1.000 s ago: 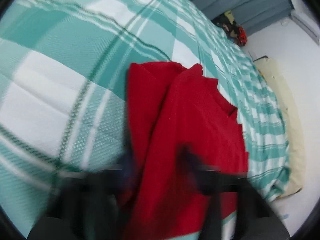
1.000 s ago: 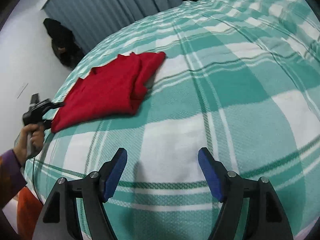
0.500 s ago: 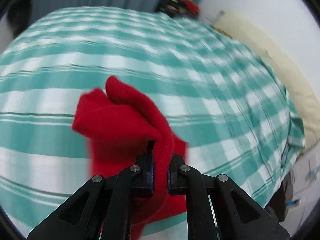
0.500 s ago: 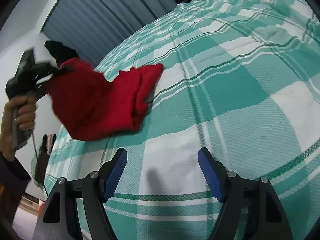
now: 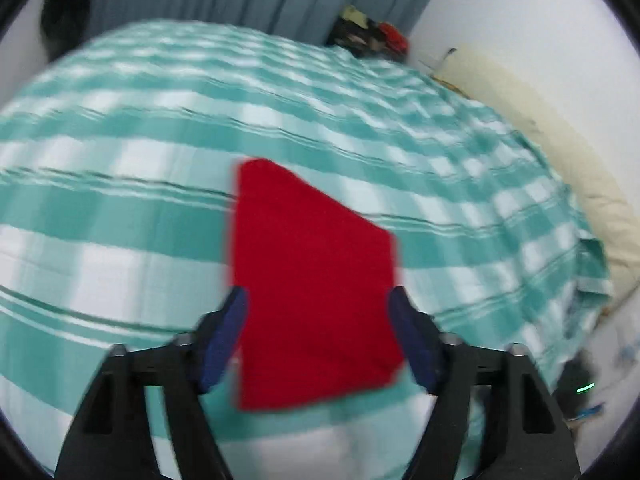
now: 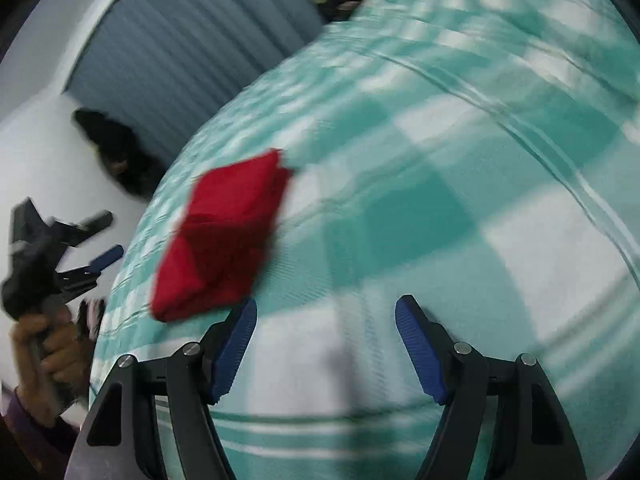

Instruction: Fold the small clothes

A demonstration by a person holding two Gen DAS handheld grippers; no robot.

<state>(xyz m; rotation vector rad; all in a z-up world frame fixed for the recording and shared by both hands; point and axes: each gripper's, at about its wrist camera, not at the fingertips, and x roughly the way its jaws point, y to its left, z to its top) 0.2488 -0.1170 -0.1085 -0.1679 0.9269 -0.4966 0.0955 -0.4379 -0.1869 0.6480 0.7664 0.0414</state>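
left gripper (image 5: 318, 336) has let go; red garment (image 5: 312, 280) now lies folded

Left hand-held gripper (image 5: 318, 334) and right hand-held gripper (image 6: 326, 344) both gape, empty.

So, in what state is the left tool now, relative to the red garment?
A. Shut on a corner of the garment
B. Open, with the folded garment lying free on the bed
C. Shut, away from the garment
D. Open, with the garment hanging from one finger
B: the left tool is open, and the folded red garment lies free on the checked bedspread.
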